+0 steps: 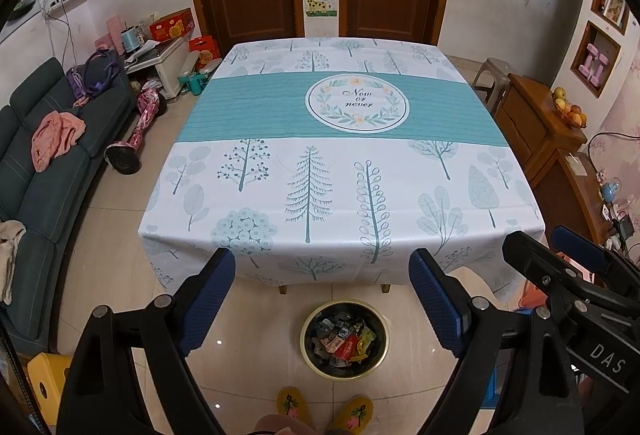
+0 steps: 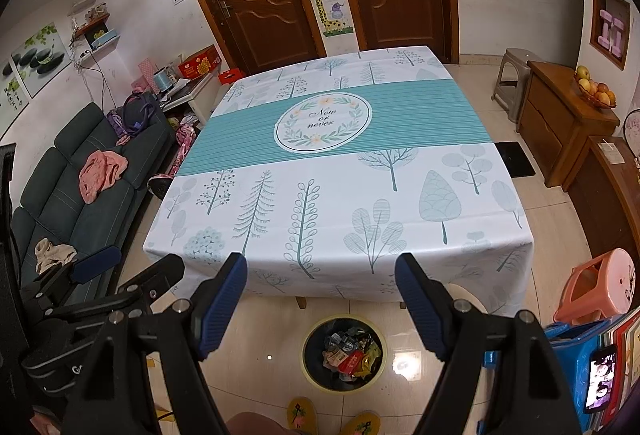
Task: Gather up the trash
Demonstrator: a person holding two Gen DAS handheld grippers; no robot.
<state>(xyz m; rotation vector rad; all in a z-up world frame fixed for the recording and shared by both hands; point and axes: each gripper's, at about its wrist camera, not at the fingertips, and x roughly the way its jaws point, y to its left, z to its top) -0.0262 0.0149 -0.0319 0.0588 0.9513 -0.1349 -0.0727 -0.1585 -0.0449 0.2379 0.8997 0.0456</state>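
Blue-padded tools spread wide, nothing between the pads.
I see my left tool [image 1: 322, 299] and right tool [image 2: 320, 301] both open and empty, held past the near edge of the surface [image 1: 344, 171]; the trash bin [image 1: 306, 339], full of wrappers [image 1: 346, 345], sits on the floor below that edge, by my yellow slippers [image 1: 292, 401].

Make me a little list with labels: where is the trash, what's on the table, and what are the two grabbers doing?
trash: wrappers inside the round bin
bin place: on the floor, in front of the table
table: covered by a tree-print cloth, no trash seen on it
left hand-held gripper: open, holding nothing
right hand-held gripper: open, holding nothing
person: yellow slippers beside the bin
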